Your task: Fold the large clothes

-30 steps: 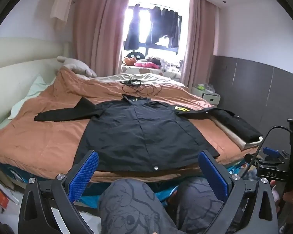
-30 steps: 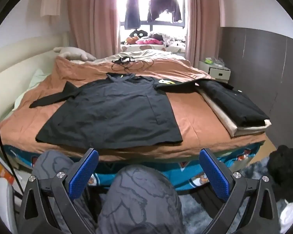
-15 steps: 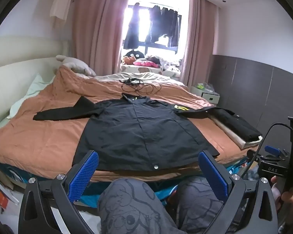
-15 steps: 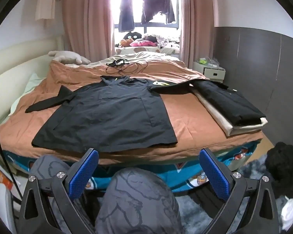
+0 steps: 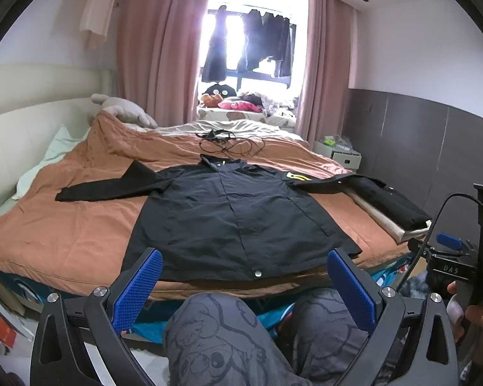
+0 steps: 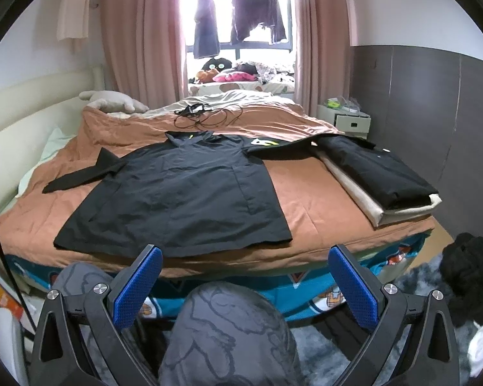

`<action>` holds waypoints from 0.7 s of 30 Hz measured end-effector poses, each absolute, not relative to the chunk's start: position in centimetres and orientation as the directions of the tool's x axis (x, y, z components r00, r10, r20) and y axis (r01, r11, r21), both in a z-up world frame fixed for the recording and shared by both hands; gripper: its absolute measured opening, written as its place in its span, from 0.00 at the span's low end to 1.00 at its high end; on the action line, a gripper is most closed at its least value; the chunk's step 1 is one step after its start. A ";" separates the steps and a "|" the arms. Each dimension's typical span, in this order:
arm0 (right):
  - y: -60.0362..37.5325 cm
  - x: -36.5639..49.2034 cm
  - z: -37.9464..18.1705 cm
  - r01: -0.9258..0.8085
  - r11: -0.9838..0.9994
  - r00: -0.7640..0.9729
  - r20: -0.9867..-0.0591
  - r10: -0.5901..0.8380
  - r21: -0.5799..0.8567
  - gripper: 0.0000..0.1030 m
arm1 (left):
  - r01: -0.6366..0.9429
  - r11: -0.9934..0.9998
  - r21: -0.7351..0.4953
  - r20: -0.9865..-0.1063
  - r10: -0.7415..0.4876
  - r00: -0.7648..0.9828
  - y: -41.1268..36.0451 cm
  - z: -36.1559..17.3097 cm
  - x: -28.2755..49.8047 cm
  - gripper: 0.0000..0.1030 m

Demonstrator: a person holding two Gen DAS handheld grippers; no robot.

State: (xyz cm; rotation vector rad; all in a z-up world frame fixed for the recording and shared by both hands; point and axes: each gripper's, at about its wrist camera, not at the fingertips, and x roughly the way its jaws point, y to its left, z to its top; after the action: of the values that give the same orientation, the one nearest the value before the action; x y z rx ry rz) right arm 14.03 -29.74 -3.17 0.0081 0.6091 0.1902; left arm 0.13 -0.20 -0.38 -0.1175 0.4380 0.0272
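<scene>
A large black jacket lies spread flat, front up, on the brown bedcover, both sleeves stretched out sideways. It also shows in the right wrist view. My left gripper is open and empty, held in front of the bed's near edge, short of the jacket's hem. My right gripper is open and empty, also in front of the bed, right of the jacket. The right gripper's body shows at the right edge of the left wrist view.
A folded black garment lies on a beige cushion at the bed's right edge. Black cables lie beyond the collar. The person's knees are below the grippers. A white nightstand and dark clothes on the floor are at the right.
Both views have shifted slightly; the right gripper has turned a little left and up toward the bed. The jacket has not moved. Both grippers stay open.
</scene>
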 end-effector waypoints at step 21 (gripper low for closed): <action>-30.2 13.6 -2.7 -0.151 0.985 0.821 -0.544 0.172 0.083 1.00 | -0.044 0.995 -0.084 -0.392 0.007 0.920 0.1 0.7 -1.7 0.99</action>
State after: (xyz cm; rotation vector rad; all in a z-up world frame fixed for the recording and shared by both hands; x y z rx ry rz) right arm 13.64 -30.19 -2.72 0.0370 0.5824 0.1722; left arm -1.72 0.10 0.75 -0.0921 0.4019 0.0263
